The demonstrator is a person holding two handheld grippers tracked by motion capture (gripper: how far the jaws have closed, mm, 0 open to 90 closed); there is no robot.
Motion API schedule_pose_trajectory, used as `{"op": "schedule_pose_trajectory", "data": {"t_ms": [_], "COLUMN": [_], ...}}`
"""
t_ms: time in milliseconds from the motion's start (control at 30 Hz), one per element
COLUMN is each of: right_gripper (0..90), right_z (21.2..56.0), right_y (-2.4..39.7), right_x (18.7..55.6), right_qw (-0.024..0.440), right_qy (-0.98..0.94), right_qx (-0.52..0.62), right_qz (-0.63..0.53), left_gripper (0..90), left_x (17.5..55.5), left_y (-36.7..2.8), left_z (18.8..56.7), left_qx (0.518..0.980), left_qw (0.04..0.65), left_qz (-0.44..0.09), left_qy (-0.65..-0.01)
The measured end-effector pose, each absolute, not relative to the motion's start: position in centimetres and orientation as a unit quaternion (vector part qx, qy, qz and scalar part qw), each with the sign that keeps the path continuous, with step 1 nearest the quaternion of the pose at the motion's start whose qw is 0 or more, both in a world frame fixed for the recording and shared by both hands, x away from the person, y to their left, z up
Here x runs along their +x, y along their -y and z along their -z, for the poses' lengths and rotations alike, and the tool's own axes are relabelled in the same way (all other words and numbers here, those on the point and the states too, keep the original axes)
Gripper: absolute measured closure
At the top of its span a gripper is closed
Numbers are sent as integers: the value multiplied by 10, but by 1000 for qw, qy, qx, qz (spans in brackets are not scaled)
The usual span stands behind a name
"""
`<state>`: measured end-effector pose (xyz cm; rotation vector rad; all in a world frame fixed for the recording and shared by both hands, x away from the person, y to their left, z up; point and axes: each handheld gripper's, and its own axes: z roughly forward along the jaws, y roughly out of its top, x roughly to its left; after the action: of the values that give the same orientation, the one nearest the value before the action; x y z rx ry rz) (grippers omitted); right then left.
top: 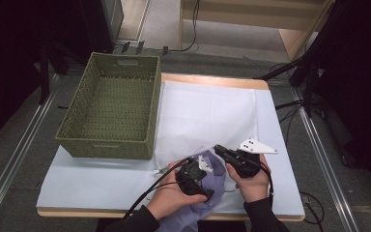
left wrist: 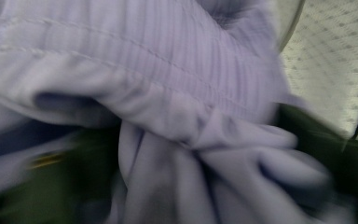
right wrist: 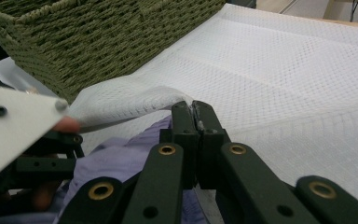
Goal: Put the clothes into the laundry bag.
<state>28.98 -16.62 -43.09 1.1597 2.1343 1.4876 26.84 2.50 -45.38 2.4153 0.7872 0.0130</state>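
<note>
- Lavender cloth (top: pixel 207 191) sits bunched at the near edge of the table (top: pixel 77 186), partly tucked under the lifted edge of a white mesh bag (top: pixel 207 116) and partly hanging toward the person.
- Up close in the left gripper view the cloth (left wrist: pixel 158 93) is a heap of folds with a stitched hem running across it.
- The left gripper (top: pixel 196 175) is pushed down into the cloth, held in the person's left hand (top: pixel 174 195); its jaws are buried in the folds, so I cannot tell whether they press on the fabric or stand loose.
- The right gripper (top: pixel 218 149) sits just beside it, in the right hand (top: pixel 253 183), with its grey plate (top: pixel 257 146) on top.
- In the right gripper view the right gripper (right wrist: pixel 194 112) has its jaws pinched together on the near edge of the mesh bag (right wrist: pixel 279 79), holding that edge raised so it arches over the cloth (right wrist: pixel 116 158).
- The mesh bag lies flat over the rest of the table's middle and right.
- A green woven basket (top: pixel 77 130) stands at the table's far left, just beside the bag; its wall (right wrist: pixel 98 42) rises close behind the raised mesh edge.
</note>
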Motion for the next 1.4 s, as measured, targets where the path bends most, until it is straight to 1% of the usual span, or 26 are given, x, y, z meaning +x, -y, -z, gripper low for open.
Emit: {"op": "schedule_pose_trajectory", "data": {"t_ms": [33,67,100,133,200,267,333,367,400,467,500,567,633,733,800,867,933,1000,1033,1067,1133,1167,1200,1233,1267,1400], "right_gripper": [900,900,900,900,900,900,900,900,900,900,900,900,900,900,900,900,900,900,900,900,900,900,900,900,900,900], "right_z": [431,431,430,430,427,425,424,422,421,418,418,418,420,423,424,424,424,424,424,424,424,424,424,423,422,414], "right_y": [166,166,166,166,165,166,165,164,163,161,160,159,160,164,164,163,163,162,162,161,160,160,159,159,159,159], "right_x": [290,290,289,289,288,287,286,285,284,283,282,282,283,284,285,285,285,285,285,285,284,284,283,283,282,278], "right_qw": [146,147,146,148,147,150,145,142,142,144,144,145,147,146,146,146,147,147,148,147,147,145,145,146,143,146], "right_qy": [-742,-742,-741,-741,-741,-740,-737,-736,-736,-738,-739,-742,-742,-739,-739,-740,-741,-741,-742,-742,-743,-743,-743,-742,-742,-739], "right_qx": [402,402,401,400,398,396,395,394,391,386,385,384,385,393,395,395,394,394,393,393,391,390,389,388,388,380], "right_qz": [-516,-516,-518,-518,-521,-523,-528,-532,-534,-534,-534,-530,-528,-527,-526,-525,-523,-523,-523,-524,-523,-524,-525,-526,-528,-538], "left_gripper": [522,613,673,704,735,754,754,749,735,645,576,399,297,225,207,181,146,148,172,266,503,644,739,789,806,805], "left_x": [270,271,273,277,285,294,301,303,304,307,307,304,294,284,277,272,269,268,269,270,273,277,280,284,286,297], "left_y": [-27,-29,-32,-36,-45,-53,-60,-61,-61,-58,-56,-53,-54,-60,-64,-63,-59,-54,-52,-50,-49,-50,-51,-52,-52,-52], "left_z": [452,449,446,443,436,430,425,424,424,432,438,444,439,421,413,413,423,435,440,444,448,446,444,440,435,416], "left_qx": [905,901,895,885,863,846,828,819,817,828,831,840,844,835,836,852,873,886,888,889,886,881,876,869,860,821], "left_qw": [305,311,321,337,367,380,395,401,397,368,356,353,361,391,396,375,336,301,290,282,287,295,307,321,336,390], "left_qz": [0,8,20,38,63,53,45,31,11,-34,-41,-40,-55,-35,-34,-31,-34,-43,-48,-56,-55,-44,-31,-25,-28,-53], "left_qy": [-298,-303,-309,-319,-341,-371,-395,-409,-418,-422,-425,-410,-394,-387,-377,-364,-351,-349,-352,-356,-359,-366,-372,-376,-382,-413]}}
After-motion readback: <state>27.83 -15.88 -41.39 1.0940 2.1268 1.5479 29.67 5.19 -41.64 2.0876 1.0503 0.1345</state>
